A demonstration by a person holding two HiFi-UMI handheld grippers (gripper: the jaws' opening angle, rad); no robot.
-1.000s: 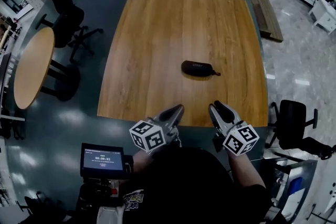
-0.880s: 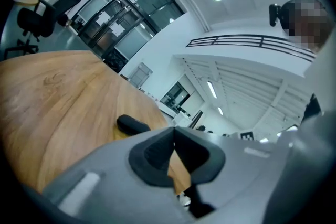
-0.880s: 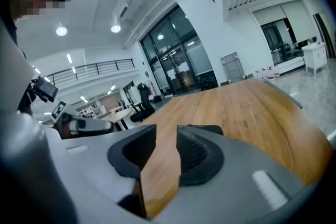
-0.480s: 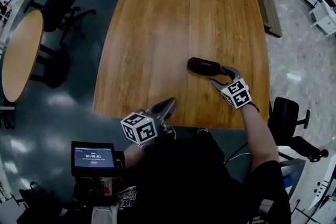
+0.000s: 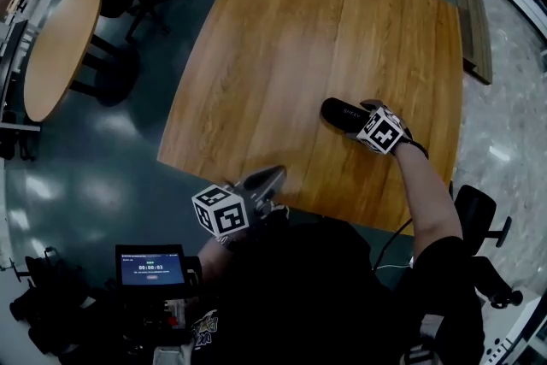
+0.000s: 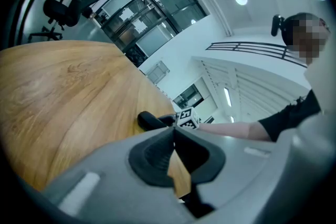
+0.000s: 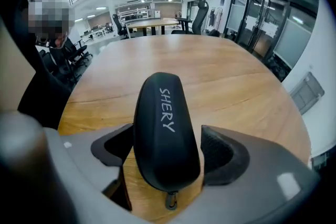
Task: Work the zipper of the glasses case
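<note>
Wood table [image 5: 282, 55] bears glasses case [image 5: 342, 114]; teal floor [image 5: 94, 184], round table [image 5: 55, 47] nearby.

head view: looking steeply down from above person, far off, taking in whole table [image 5: 282, 55] | left gripper view: skimming low across table, facing glasses case [image 6: 149, 120] at a distance | right gripper view: tilting down, v. close over glasses case | all 3 sharing glasses case + table

glasses case [image 5: 340, 112]: 1 | left gripper [image 5: 273, 174], right gripper [image 5: 364, 109]: 2 | square table [image 5: 282, 55], round table [image 5: 55, 47]: 2 | screen [image 5: 151, 266]: 1
</note>
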